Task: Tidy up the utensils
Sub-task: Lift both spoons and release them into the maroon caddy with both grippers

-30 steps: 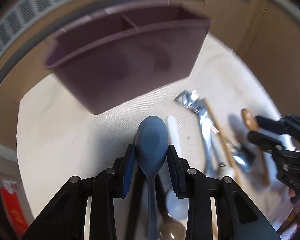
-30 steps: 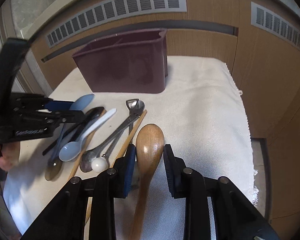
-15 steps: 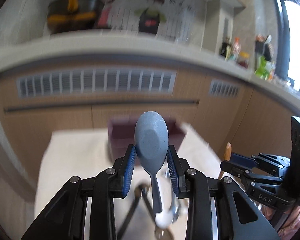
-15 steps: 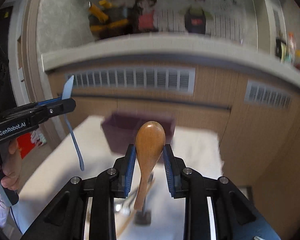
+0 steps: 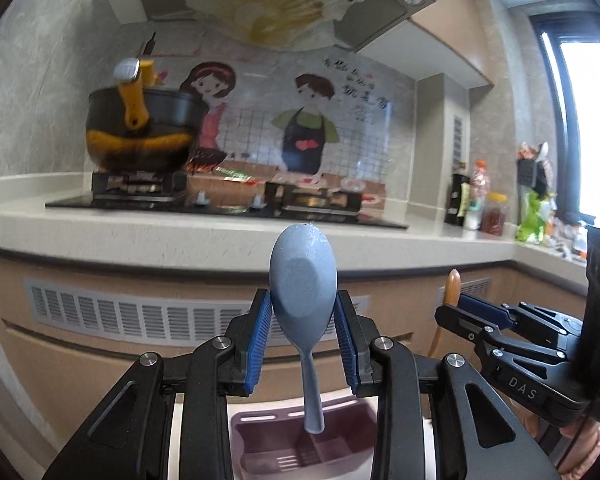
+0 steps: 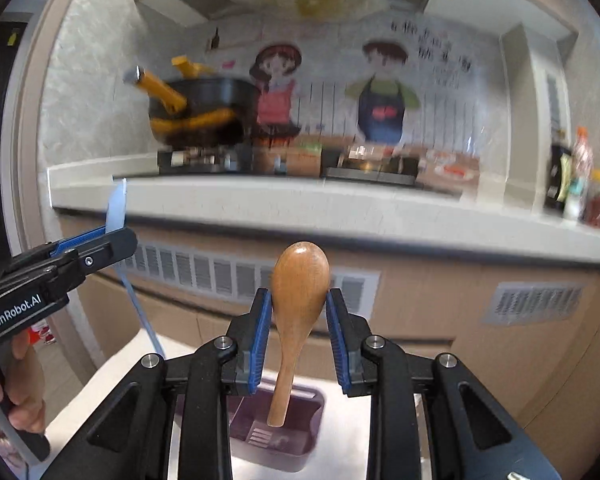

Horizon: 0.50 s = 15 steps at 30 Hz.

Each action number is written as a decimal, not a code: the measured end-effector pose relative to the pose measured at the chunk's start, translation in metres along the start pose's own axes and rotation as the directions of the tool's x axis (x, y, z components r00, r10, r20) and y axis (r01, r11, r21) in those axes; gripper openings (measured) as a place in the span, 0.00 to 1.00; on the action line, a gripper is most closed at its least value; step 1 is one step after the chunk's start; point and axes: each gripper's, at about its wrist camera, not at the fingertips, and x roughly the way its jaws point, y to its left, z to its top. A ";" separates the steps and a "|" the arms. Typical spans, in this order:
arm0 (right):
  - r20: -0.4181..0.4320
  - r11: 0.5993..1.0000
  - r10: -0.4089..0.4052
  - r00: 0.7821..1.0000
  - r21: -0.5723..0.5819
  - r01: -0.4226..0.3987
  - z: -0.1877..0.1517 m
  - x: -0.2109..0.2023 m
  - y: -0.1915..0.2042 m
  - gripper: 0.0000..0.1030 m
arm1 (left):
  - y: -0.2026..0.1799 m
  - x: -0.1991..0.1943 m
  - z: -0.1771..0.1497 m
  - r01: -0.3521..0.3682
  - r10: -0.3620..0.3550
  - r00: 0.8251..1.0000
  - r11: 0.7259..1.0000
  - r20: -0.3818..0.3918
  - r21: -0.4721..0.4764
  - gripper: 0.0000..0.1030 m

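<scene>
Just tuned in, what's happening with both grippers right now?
Each gripper holds a spoon bowl-up above the purple caddy. The left gripper is shut on the blue spoon, the right gripper on the wooden spoon. Both handles hang over the caddy's compartments; neither spoon is released yet.

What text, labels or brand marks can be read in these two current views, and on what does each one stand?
"DAS": on the body of the right claw, seen from the left wrist view.
"GenRobot.AI": on the body of the left claw, seen from the right wrist view.
Dark characters on the cartoon wall panel, upper right: too blurred to read.
Labels on the bottles on the counter: too small to read.
</scene>
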 end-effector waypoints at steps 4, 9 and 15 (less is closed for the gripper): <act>-0.094 1.000 0.010 0.995 0.013 -0.009 -0.032 0.039 -0.002 0.25 | 0.011 0.031 -0.035 -0.011 0.009 0.998 1.000 -0.054 -0.019 0.32; -0.195 0.999 0.038 0.980 0.043 -0.030 -0.070 0.066 -0.005 0.25 | 0.023 0.067 -0.084 -0.025 0.017 0.988 0.999 -0.156 -0.048 0.32; -0.253 0.998 0.043 0.966 0.045 -0.032 -0.099 0.075 -0.002 0.25 | 0.029 0.088 -0.129 -0.050 0.031 0.962 0.997 -0.270 -0.063 0.32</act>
